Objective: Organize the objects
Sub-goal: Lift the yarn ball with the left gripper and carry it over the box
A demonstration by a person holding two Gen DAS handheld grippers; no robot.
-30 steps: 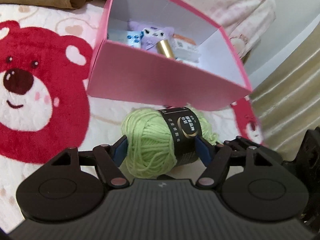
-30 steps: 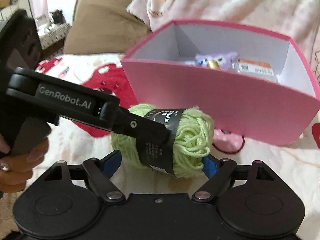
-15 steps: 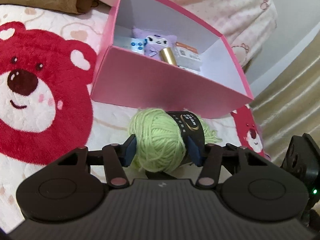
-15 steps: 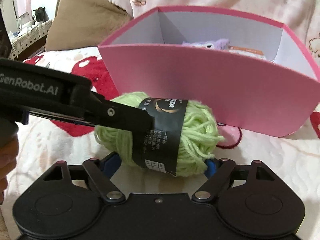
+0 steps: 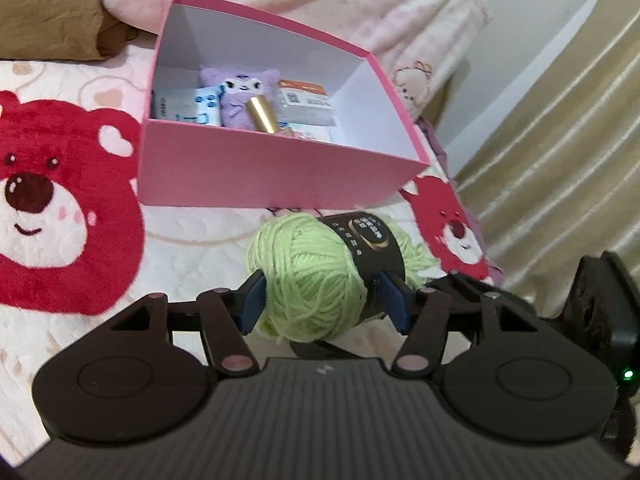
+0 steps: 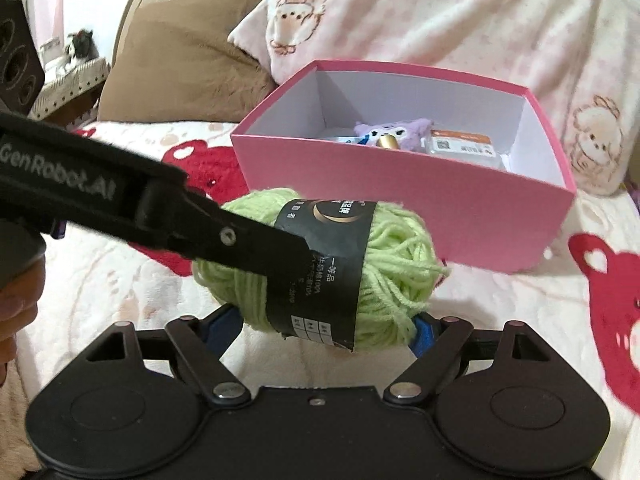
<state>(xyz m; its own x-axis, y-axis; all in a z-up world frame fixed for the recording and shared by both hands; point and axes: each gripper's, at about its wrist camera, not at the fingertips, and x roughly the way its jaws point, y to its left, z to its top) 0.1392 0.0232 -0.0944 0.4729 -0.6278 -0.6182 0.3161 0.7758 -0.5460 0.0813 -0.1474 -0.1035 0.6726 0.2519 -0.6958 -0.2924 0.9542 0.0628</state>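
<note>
The left gripper [image 5: 320,304] has its blue pads pressed into a green yarn ball [image 5: 312,276] with a black label band, jaws easing apart yet gripping it clear of the bed's bear-print blanket [image 5: 72,208]. The right gripper [image 6: 326,326] sits at six o'clock under the same ball, its jaws spread wide at either end, and whether they touch it I cannot tell. Farther off at twelve o'clock stands the pink box [image 5: 256,168], with a purple plush toy [image 5: 240,92] and a gold tube [image 5: 262,114] inside.
</note>
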